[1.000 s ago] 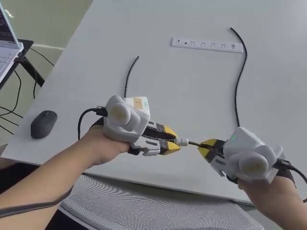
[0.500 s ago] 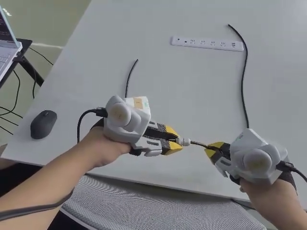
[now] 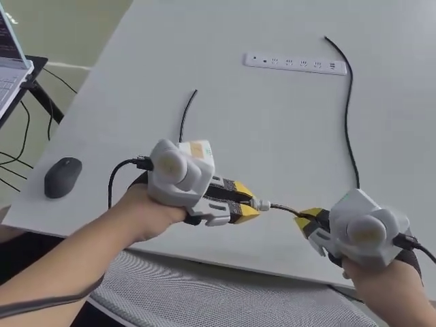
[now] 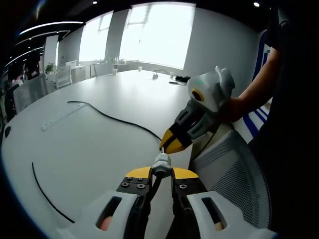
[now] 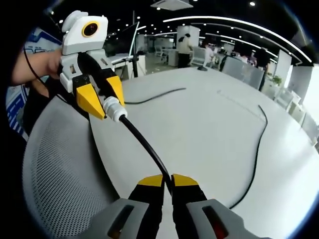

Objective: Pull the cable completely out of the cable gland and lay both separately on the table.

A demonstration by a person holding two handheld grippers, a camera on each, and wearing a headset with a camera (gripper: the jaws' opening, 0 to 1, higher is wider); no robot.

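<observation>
Cable (image 3: 283,209) is sliding further out of the cable gland (image 3: 259,203), right claw (image 3: 304,219) pinching it and pulling away, left claw (image 3: 248,204) clamping the gland, not free yet.

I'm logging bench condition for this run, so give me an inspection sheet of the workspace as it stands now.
Surface: white table.
Job's things: cable gland and cable held above the table near its front edge; the cable runs out of the gland, and neither is laid down yet.
Clutter: power strip at the far side; mouse at the left edge.
Grippers: left gripper shut on the cable gland; right gripper shut on the cable.
Cables: short lead and long lead lie loose on the table, the long one passing the power strip's end.
Surroundings: laptop off to the left; mesh chair below; open office beyond.
</observation>
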